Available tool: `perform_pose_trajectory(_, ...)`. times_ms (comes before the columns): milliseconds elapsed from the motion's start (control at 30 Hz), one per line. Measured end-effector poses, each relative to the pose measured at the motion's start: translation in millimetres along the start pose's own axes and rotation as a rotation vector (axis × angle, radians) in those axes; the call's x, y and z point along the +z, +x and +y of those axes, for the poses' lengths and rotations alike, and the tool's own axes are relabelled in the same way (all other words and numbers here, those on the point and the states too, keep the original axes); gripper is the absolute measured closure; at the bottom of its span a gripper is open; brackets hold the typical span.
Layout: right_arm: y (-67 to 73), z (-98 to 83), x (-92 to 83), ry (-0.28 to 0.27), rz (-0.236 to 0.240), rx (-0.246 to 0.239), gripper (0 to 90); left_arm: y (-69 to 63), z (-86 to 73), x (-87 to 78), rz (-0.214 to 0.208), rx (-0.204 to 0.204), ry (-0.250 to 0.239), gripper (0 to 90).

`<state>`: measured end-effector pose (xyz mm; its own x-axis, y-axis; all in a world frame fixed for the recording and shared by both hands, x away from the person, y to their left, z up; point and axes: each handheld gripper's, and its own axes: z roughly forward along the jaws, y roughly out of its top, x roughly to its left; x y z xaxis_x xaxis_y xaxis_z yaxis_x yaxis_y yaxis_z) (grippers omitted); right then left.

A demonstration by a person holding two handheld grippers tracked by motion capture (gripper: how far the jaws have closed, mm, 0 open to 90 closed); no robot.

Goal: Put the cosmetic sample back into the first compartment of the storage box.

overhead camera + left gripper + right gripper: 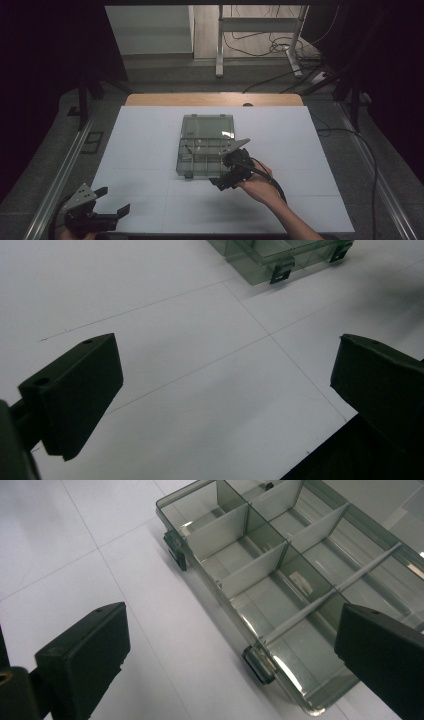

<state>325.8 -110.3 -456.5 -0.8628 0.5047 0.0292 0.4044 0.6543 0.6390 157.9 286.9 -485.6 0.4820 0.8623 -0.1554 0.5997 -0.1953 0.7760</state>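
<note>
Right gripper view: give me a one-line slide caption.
Open right gripper hovering at the near edge of the clear divided organizer box, lid open, on the white table.

One clear plastic compartment box [204, 145] lies open at the middle of the desk [150, 150]; it has two dark latches [259, 664] on its near edge; its tray is split by thin dividers into several compartments, the exact number hard to tell. Two grippers are in sight: the left gripper [114, 200] near the left corner, the right gripper [218, 182] at the box's near right; each carries two black fingers [75, 390]; one white desk bears it all.
</note>
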Motion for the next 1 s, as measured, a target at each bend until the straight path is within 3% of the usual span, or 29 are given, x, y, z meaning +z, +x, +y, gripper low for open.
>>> perform_pose_trajectory(1000,-4.3,-42.9,-33.8,-0.075,-0.027,0.043,1.4,-0.5,0.3,0.6,0.006,0.003,0.005,0.7)
